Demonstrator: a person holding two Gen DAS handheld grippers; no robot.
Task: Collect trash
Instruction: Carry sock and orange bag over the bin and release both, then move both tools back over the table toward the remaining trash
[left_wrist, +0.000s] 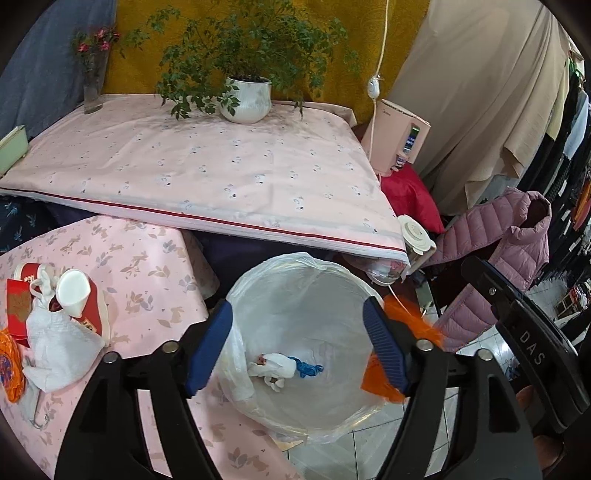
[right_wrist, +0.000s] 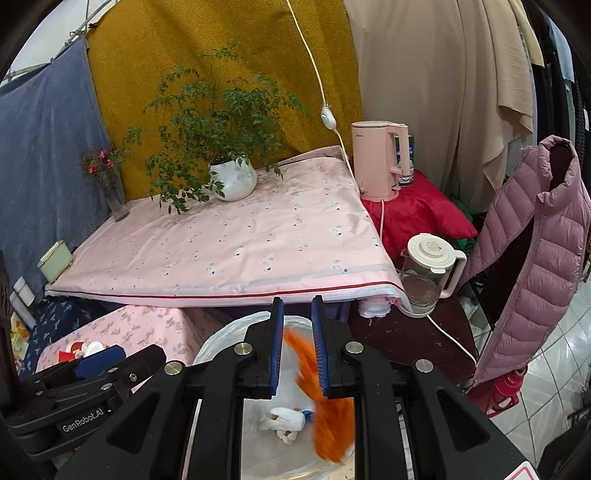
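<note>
1. Here the left gripper (left_wrist: 297, 347) hangs over the mouth of the trash bin (left_wrist: 258, 273), which is lined with a clear plastic bag; its blue-padded jaws stand wide apart with nothing between them.
2. At the bottom of the bin lies a crumpled white tissue wad (left_wrist: 273, 369) with a scrap of blue wrapper (left_wrist: 308, 370) touching its right side.
3. The right gripper (right_wrist: 297, 345) is also above the bin, to the right of the left one; its jaws are only narrowly apart, and an orange wrapper (right_wrist: 328, 417) runs between them and trails down, blurred, into the bin's opening. Whether the pads press on it or it is slipping free, I cannot tell.
4. In the left wrist view the same orange wrapper shows just beside the left gripper's right finger.
5. More trash sits on the low table with the pink leaf-print cloth (left_wrist: 147, 273), left of the bin: a red paper cup (left_wrist: 88, 306), a white paper cone (left_wrist: 72, 290), a crumpled white napkin (left_wrist: 59, 343) and an orange packet (left_wrist: 11, 369) at the edge.
6. Behind, a potted plant (left_wrist: 245, 98) stands on the higher pink-covered surface.
</note>
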